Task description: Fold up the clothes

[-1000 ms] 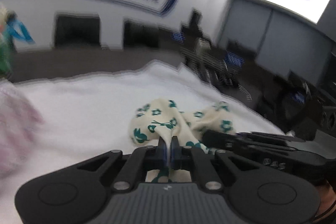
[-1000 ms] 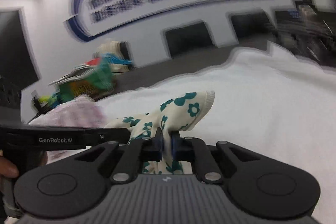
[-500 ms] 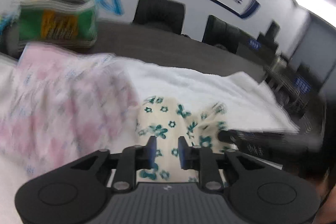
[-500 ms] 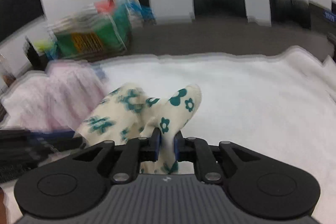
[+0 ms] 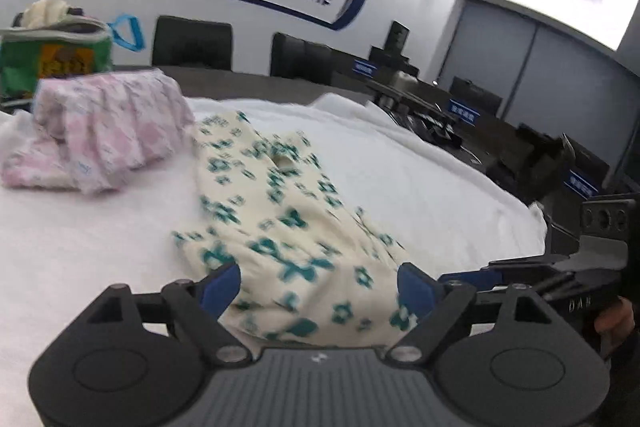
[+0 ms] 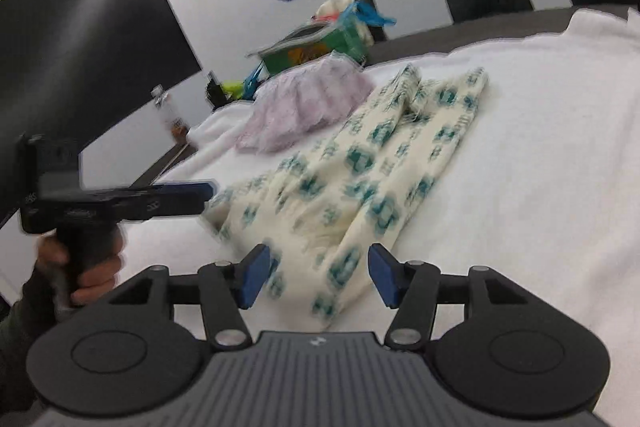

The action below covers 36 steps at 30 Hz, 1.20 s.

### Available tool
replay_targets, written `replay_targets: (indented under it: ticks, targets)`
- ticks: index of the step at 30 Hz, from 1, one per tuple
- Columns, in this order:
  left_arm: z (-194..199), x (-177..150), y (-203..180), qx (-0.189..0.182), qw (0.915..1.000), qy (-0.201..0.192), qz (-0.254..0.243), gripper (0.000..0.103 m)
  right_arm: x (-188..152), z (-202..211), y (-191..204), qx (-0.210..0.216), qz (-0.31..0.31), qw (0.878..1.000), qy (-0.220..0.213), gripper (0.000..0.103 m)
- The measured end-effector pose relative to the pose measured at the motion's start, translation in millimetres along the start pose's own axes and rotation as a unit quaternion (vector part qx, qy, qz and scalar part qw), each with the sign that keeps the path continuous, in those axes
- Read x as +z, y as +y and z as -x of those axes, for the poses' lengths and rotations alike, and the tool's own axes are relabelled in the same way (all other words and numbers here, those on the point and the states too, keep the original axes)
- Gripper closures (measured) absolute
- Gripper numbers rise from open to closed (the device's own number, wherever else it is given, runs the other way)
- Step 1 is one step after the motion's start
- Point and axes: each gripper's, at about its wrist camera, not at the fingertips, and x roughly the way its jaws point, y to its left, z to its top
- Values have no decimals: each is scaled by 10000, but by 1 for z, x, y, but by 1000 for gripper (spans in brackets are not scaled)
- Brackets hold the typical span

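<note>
Cream cotton with teal flowers nearest: floral garment point(image 5: 280, 227) spread flat on white cloth point(image 5: 100, 247), near edge lying between the blue pads of both tools. Left gripper point(image 5: 318, 287) opening, jaws wide, cloth between them but not pinched. Right gripper point(image 6: 316, 277) likewise opening, hem below and free of the pads. Judged step: laying-out just finished, release under way, no fold made yet. Next: fresh grips on one side or the near hem, then a carry across to meet the opposite edge. Farther off, pink garment point(image 5: 104, 131) heaped just beside the floral one; beyond it, green box point(image 5: 52, 59).
</note>
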Motion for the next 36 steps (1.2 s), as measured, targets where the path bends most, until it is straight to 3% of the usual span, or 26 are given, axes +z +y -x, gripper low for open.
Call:
replay_targets:
  ticks: [1, 2, 3, 4, 5, 6, 8, 15, 18, 20, 22, 23, 24, 25, 26, 27, 30, 31, 32, 33, 34, 35, 36]
  targets:
    - [-7, -3, -1, -13, 9999, 75, -70, 28, -6, -1, 3, 3, 25, 10000, -22, 47]
    - [-14, -4, 1, 62, 9998, 191, -66, 43, -9, -3, 6, -47, 106, 9999, -44, 46]
    - [-21, -5, 3, 152, 9994, 315, -48, 50, -12, -8, 10, -140, 229, 9996, -65, 48]
    - [-23, -7, 7, 98, 9994, 319, 12, 52, -14, -12, 13, -232, 352, 9991, -87, 52]
    - [-21, -7, 8, 50, 9995, 324, 30, 63, -16, -18, 16, -312, 508, 9982, -68, 72]
    - [-18, -6, 9, 8, 9994, 335, 40, 74, -17, -25, 19, -381, 690, 9969, -19, 83]
    - [-1, -3, 8, -76, 9991, 397, 104, 86, -14, -26, 23, -352, 888, 9954, 56, 89]
    - [62, -15, -49, -704, 9972, 100, 220, 94, 12, 47, 46, -108, 1760, 9843, -55, 92]
    - [73, -38, -72, -911, 9954, 70, 300, 94, 2, 84, 56, -57, 1927, 9812, 103, 92]
    - [62, -61, -71, -959, 9942, 208, 444, 90, -14, 91, 56, -53, 1876, 9813, 439, 92]
    - [57, -78, -61, -810, 9932, 171, 817, 77, -31, 87, 48, -149, 1724, 9821, 740, 86]
    - [55, -87, -56, -726, 9921, 145, 1012, 62, -39, 85, 43, -209, 1640, 9823, 878, 83]
    - [58, -88, -50, -699, 9902, 4, 1210, 42, -43, 85, 39, -275, 1561, 9837, 854, 73]
    - [62, -89, -44, -682, 9876, -157, 1407, 34, -44, 88, 36, -344, 1486, 9858, 707, 64]
    - [66, -89, -38, -664, 9843, -319, 1603, 23, -42, 92, 33, -381, 1378, 9885, 501, 48]
    - [68, -86, -35, -614, 9817, -485, 1737, 21, -39, 94, 30, -351, 1233, 9914, 275, 40]
    - [52, -71, -28, -350, 9751, -345, 2164, 23, -26, 80, 12, -240, 494, 9985, 1, 39]
    - [42, -66, -26, -278, 9733, -209, 2267, 25, -22, 73, 5, -226, 212, 9995, -14, 39]
    - [34, -62, -27, -179, 9732, -103, 2291, 36, -18, 65, -1, -211, -71, 9997, -29, 40]
    - [27, -59, -29, -145, 9743, -40, 2246, 56, -17, 58, -5, -209, -220, 9995, 11, 43]
    - [20, -57, -31, -147, 9748, 56, 2224, 69, -19, 51, -6, -217, -265, 9994, 92, 48]
    - [15, -54, -34, -99, 9748, 143, 2225, 84, -20, 44, -7, -224, -310, 9991, 173, 69]
    - [14, -52, -37, -21, 9753, 97, 2206, 87, -22, 39, -5, -172, -314, 9991, 232, 91]
